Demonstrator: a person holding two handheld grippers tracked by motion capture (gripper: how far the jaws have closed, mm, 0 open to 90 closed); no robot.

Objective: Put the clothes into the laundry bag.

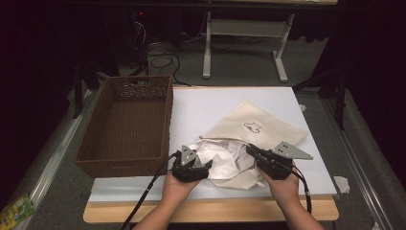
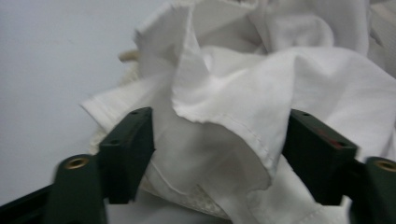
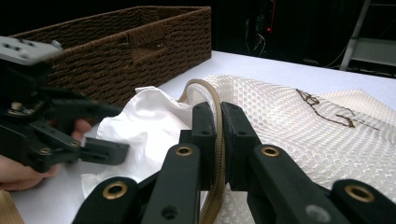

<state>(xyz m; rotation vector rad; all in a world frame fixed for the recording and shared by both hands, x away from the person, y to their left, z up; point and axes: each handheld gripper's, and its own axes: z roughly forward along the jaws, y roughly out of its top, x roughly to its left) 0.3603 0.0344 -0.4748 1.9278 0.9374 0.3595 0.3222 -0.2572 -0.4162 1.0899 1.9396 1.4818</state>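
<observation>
The white cloth [image 1: 225, 160] lay crumpled at the mouth of the beige drawstring bag [image 1: 258, 127], partly out and partly inside; by my judgement the job was about midway, whichever way the cloth was bound. The left gripper [image 2: 217, 154] stood with jaws apart, cloth folds between them but not pinched. The right gripper [image 3: 218, 140] was clamped on the bag's tan drawstring [image 3: 215, 116] beside the cloth.

Your table [image 1: 210, 108] carries a white board. On it – a brown wicker basket [image 1: 125, 122] left, a cream bag [image 1: 261, 127] with white cloth [image 1: 222, 160] right.
</observation>
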